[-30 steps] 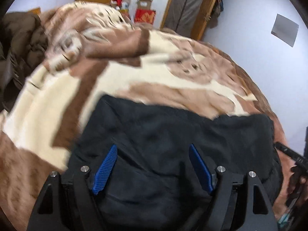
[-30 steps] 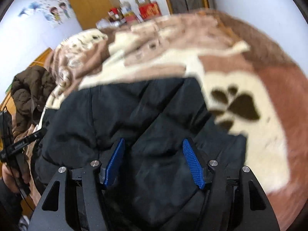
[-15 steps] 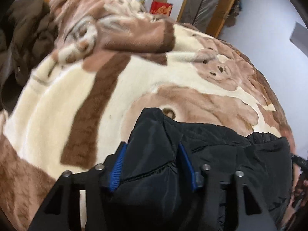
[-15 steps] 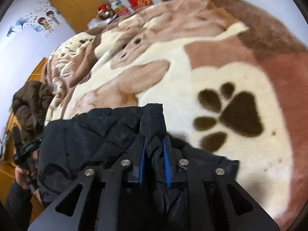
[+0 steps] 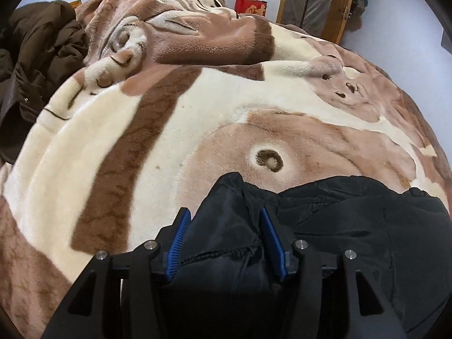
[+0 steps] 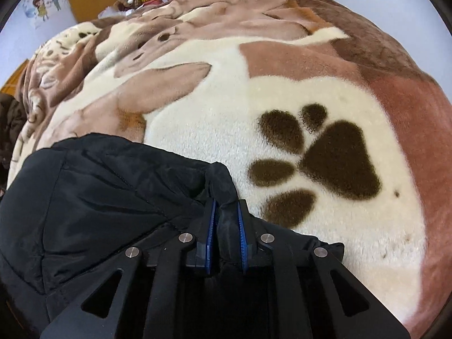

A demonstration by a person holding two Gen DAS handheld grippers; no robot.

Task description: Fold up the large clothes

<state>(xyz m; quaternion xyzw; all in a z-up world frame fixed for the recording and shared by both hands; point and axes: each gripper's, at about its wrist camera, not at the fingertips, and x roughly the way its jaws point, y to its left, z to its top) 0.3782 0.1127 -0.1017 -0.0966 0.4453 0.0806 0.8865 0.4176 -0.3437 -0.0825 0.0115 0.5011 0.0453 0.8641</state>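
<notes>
The black padded nylon jacket (image 5: 353,226) is lying on the plush brown-and-cream animal-print blanket (image 5: 175,118). The left gripper (image 5: 223,234) and right gripper (image 6: 226,226) are each pinching a bunched jacket edge, jaws easing slightly apart, probably readying a fold across the blanket.

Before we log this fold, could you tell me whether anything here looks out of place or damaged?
One thing: a brown coat lies crumpled in a heap at the blanket's far left edge, unfolded. The black jacket shows no damage.
</notes>
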